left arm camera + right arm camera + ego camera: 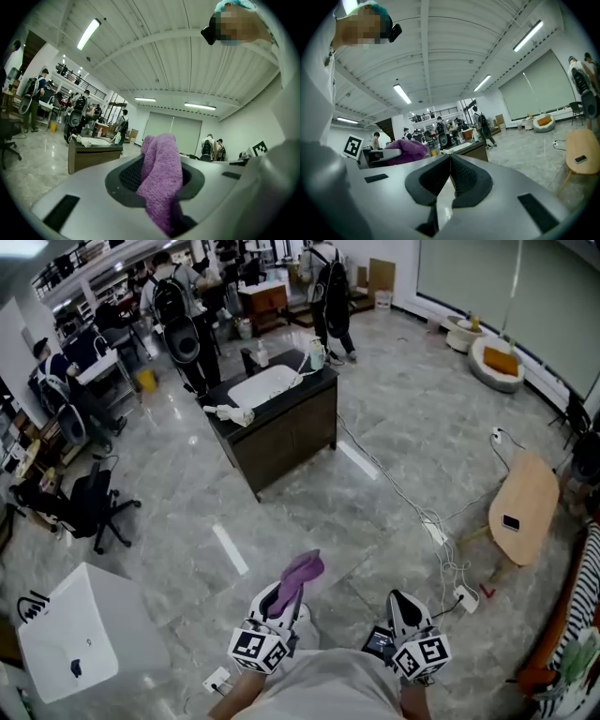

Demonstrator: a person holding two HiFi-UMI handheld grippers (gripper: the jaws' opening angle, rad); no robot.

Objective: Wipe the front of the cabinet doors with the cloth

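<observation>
My left gripper [284, 601] is shut on a purple cloth [302, 575] that sticks up out of its jaws; in the left gripper view the cloth [161, 176] fills the gap between the pads. My right gripper [405, 607] is shut with nothing in it, its pads [461, 176] pressed together. Both are held low and close to my body. The dark wooden cabinet [286, 434] with two front doors and a white sink on top stands a few steps ahead on the marble floor. It also shows far off as the cabinet [93, 157] and the cabinet [474, 151].
A white box [80, 632] stands at my left. A round wooden side table [523, 507] with a phone stands at the right, with cables and a power strip [466, 595] on the floor. An office chair [89, 505] is at left. Several people stand behind the cabinet.
</observation>
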